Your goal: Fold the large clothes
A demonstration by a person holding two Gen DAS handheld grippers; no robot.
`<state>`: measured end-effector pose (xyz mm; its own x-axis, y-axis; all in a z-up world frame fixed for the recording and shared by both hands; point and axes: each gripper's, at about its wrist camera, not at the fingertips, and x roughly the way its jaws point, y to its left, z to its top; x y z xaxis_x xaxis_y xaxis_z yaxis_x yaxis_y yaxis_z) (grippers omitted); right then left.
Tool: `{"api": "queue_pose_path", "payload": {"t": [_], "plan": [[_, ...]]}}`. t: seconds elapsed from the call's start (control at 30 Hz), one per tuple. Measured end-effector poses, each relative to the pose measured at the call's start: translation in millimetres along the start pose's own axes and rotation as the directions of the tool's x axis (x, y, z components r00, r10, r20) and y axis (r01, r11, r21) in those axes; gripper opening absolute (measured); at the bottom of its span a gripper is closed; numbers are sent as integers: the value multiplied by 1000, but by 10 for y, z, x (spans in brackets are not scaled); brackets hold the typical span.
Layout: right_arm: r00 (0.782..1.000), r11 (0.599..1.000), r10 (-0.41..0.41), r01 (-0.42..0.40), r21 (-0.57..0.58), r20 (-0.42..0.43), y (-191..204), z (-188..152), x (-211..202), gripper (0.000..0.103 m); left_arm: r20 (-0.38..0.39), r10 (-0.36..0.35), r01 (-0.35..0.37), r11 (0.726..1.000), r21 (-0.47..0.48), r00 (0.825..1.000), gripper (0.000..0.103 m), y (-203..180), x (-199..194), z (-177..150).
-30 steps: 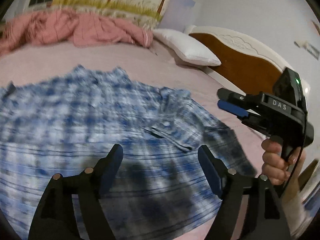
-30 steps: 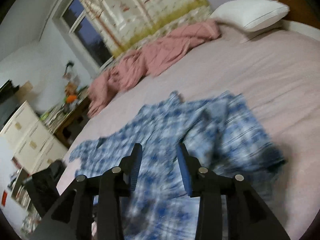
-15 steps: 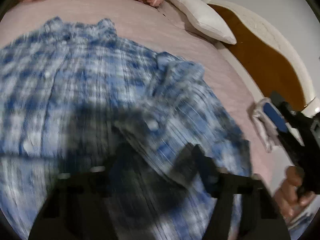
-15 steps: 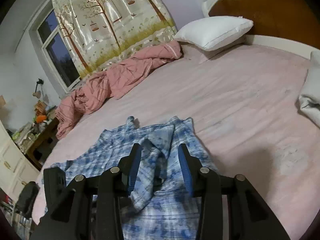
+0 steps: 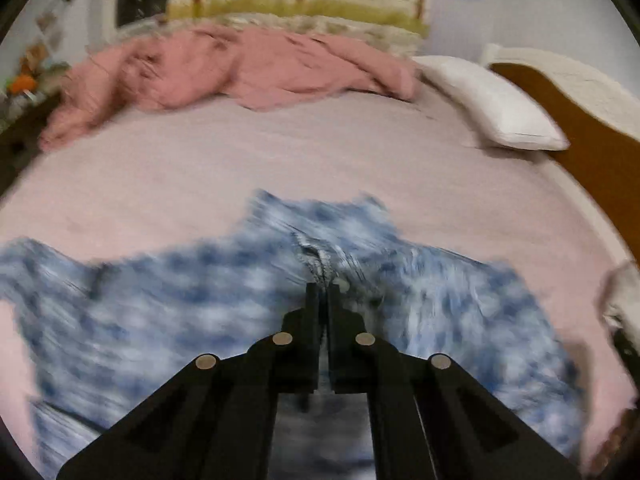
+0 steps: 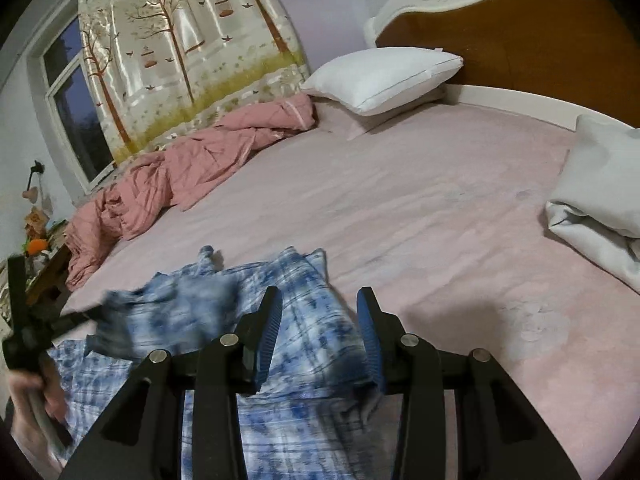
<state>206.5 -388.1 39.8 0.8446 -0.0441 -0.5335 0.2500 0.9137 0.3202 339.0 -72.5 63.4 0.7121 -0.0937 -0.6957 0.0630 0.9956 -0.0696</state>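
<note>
A blue plaid shirt [image 5: 160, 312] lies spread on the pink bed sheet [image 5: 280, 160], blurred by motion in the left wrist view. My left gripper [image 5: 323, 289] is shut, with a bunched ridge of the shirt's fabric pinched at its tips. In the right wrist view the left gripper [image 6: 90, 314] is at the far left, held by a hand [image 6: 28, 396], and lifts a flap of the shirt [image 6: 168, 312] off the bed. My right gripper [image 6: 320, 312] hovers over the shirt's right part, jaws partly apart. A fold of cloth lies below and between its blue pads [image 6: 270, 320], which do not press on it.
A crumpled pink quilt [image 6: 180, 176] lies along the far side of the bed. A white pillow [image 6: 380, 76] leans at the brown headboard [image 6: 520, 40]. A pale folded cloth [image 6: 600, 200] sits at the right. A cluttered nightstand [image 6: 40, 256] stands by the window and curtain.
The left gripper went from wide open to shut on the shirt and rose, drawing the cloth up. The right gripper swung to the shirt's right part with its gap unchanged.
</note>
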Motion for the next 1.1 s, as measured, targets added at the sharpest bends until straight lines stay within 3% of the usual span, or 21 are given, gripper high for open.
{"api": "queue_pose_path", "payload": {"t": [0.13,0.3,0.57,0.8,0.97,1.03,1.1], "plan": [[1000,1000,26,-26,10,-18,5,-10,20,41,30,148,-148,989,-10,988,1,425,-6,246],[999,999,26,-26,-20,-27,76,-49,46,41,88,309,-312,950,20,947,1,769,-9,314],[999,997,14,-16,-72,-36,189,-102,70,41,55,398,-400,915,46,916,1,967,201,218],[999,994,8,-13,-112,-44,261,-143,110,42,92,291,-294,955,29,952,5,978,112,93],[998,993,9,-16,-120,-64,288,-188,141,42,164,235,-250,965,74,958,37,906,-218,-73],[998,991,8,-16,-132,-59,324,-204,119,43,184,193,-211,974,85,964,54,890,-377,-164],[999,989,7,-14,-144,-51,364,-222,87,46,194,150,-168,983,78,969,64,881,-524,-260]]}}
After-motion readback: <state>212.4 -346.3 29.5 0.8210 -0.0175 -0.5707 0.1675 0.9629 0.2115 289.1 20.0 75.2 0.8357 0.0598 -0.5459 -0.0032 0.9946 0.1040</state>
